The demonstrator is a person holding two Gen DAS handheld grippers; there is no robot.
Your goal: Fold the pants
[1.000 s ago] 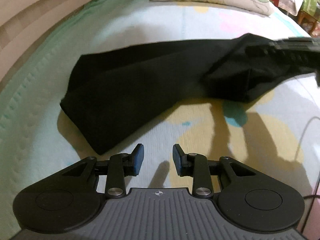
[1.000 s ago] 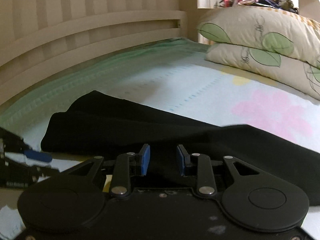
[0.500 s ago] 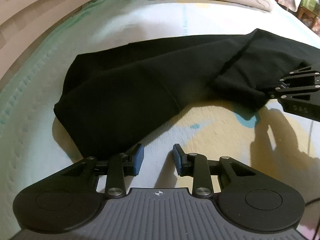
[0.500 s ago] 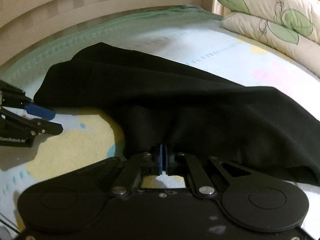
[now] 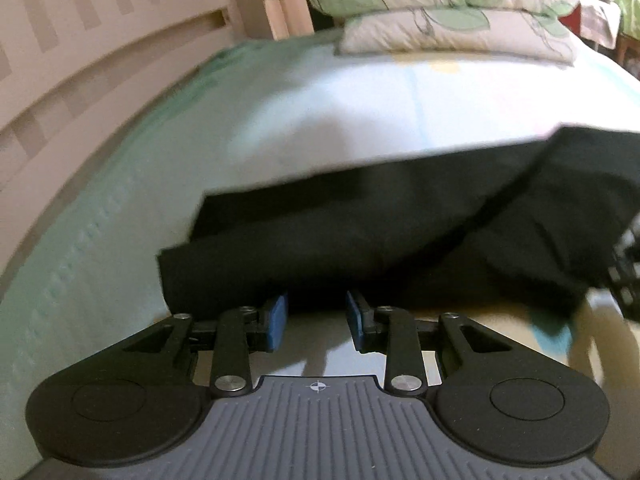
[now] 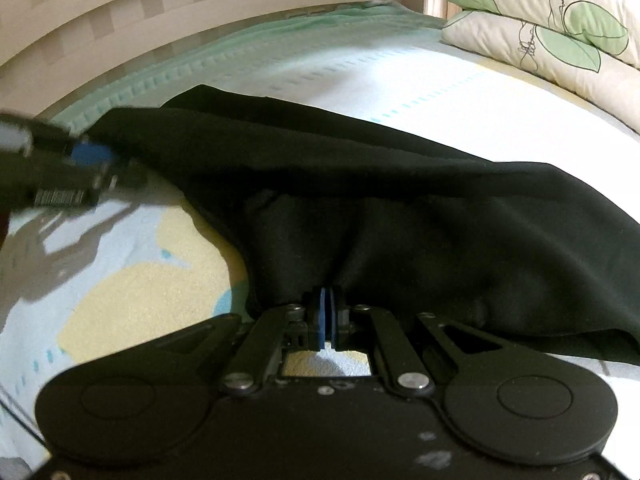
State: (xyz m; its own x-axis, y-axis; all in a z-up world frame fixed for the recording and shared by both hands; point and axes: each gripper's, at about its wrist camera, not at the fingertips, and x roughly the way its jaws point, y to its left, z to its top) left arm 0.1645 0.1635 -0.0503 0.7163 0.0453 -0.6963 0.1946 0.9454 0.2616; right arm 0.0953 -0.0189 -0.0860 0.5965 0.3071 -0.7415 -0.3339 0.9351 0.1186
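The right gripper is clenched on the black pants' near edge; the left gripper is spread wide, fabric just ahead on the bedsheet.

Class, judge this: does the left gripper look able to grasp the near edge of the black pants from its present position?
Probably yes. The left gripper is open, the pants edge lies just ahead, and nothing sits between.

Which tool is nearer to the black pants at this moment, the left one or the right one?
Right. The right tool is shut on the edge of the black pants, pinching the fabric. The left tool is open, right at the near edge of the cloth, not gripping it.
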